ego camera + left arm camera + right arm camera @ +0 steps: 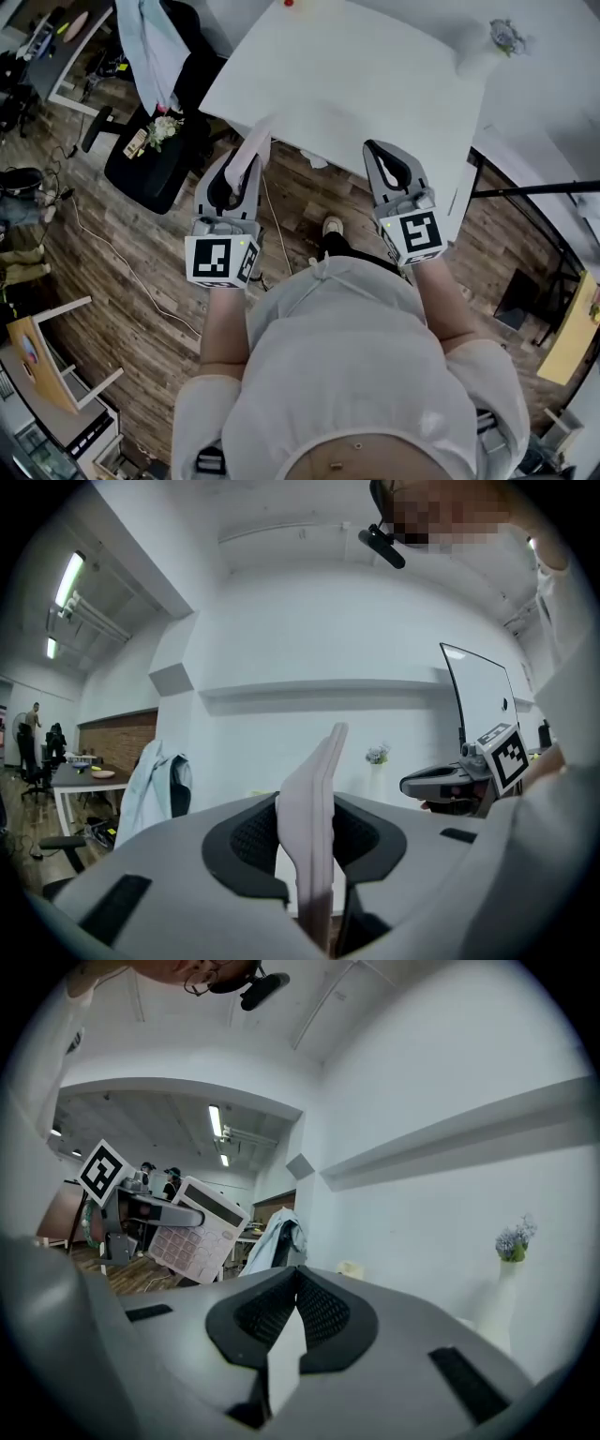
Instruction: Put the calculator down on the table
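The left gripper (234,169) has its jaws clamped on the pale pink, flat plastic calculator (314,827), held on edge in the air at the white worktop's (356,75) near edge. The right gripper (386,157) has its jaws together and empty. Setting the calculator down is what remains.

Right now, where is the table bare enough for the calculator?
The white table is bare across its middle and near edge, just ahead of the calculator in the left gripper. Only its far edge is occupied: a small red thing and a flower vase.
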`<state>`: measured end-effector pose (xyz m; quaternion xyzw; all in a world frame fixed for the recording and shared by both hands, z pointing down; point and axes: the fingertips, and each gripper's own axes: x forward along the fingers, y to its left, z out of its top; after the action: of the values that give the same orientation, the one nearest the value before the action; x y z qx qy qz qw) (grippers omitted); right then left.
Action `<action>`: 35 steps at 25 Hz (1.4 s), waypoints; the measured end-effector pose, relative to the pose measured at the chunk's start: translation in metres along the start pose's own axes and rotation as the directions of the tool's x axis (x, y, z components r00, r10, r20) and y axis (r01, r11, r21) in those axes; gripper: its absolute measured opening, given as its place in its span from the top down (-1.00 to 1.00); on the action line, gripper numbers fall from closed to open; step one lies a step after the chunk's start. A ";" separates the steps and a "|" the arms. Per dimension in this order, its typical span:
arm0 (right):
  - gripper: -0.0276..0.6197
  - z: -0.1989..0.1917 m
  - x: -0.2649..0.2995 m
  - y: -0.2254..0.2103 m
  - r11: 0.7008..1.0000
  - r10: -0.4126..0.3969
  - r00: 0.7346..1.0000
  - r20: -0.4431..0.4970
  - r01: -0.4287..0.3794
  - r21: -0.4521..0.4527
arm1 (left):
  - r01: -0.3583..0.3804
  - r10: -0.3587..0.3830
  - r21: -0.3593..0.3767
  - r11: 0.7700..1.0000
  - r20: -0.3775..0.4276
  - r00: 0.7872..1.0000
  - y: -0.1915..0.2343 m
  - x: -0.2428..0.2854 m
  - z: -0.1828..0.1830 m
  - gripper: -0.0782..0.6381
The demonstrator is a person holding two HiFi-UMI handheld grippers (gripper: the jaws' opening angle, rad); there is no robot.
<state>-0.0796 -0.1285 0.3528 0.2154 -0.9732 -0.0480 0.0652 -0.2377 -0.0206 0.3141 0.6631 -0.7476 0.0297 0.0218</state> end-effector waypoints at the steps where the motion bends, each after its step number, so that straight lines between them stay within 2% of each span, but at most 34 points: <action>1: 0.89 -0.006 0.005 -0.015 1.000 -0.010 1.000 -0.009 0.010 0.005 | 0.018 -0.018 -0.003 1.000 -0.009 1.000 -0.003 0.019 -0.005 0.42; 7: 0.89 -0.044 0.018 -0.086 0.993 -0.099 0.993 -0.070 0.104 0.061 | 0.134 -0.137 -0.039 0.990 -0.099 0.986 -0.030 0.110 -0.041 0.42; 11: 0.89 -0.065 0.017 -0.117 0.986 -0.132 0.986 -0.105 0.141 0.084 | 0.232 -0.248 -0.106 0.967 -0.171 0.954 -0.056 0.157 -0.069 0.42; 16: 0.89 -0.090 0.016 -0.144 0.974 -0.173 0.971 -0.166 0.193 0.116 | 0.333 -0.368 -0.167 0.928 -0.280 0.887 -0.086 0.204 -0.111 0.42; 20: 0.89 -0.104 0.026 -0.158 0.963 -0.206 0.958 -0.200 0.235 0.133 | 0.390 -0.451 -0.235 0.890 -0.333 0.828 -0.097 0.233 -0.138 0.41; 24: 0.89 -0.119 0.033 -0.172 0.936 -0.265 0.934 -0.239 0.309 0.168 | 0.440 -0.523 -0.286 0.851 -0.391 0.758 -0.109 0.254 -0.163 0.41; 31: 0.89 -0.145 0.055 -0.178 0.895 -0.336 0.891 -0.304 0.403 0.193 | 0.490 -0.605 -0.355 0.796 -0.442 0.663 -0.104 0.281 -0.196 0.41; 35: 0.89 -0.154 0.063 -0.175 0.874 -0.363 0.870 -0.335 0.442 0.202 | 0.493 -0.660 -0.442 0.749 -0.433 0.614 -0.097 0.292 -0.205 0.41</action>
<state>-0.0419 -0.3230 0.4899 0.4268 -0.8832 0.1051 0.1636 -0.1773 -0.3066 0.5408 0.8194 -0.4457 0.1099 0.3434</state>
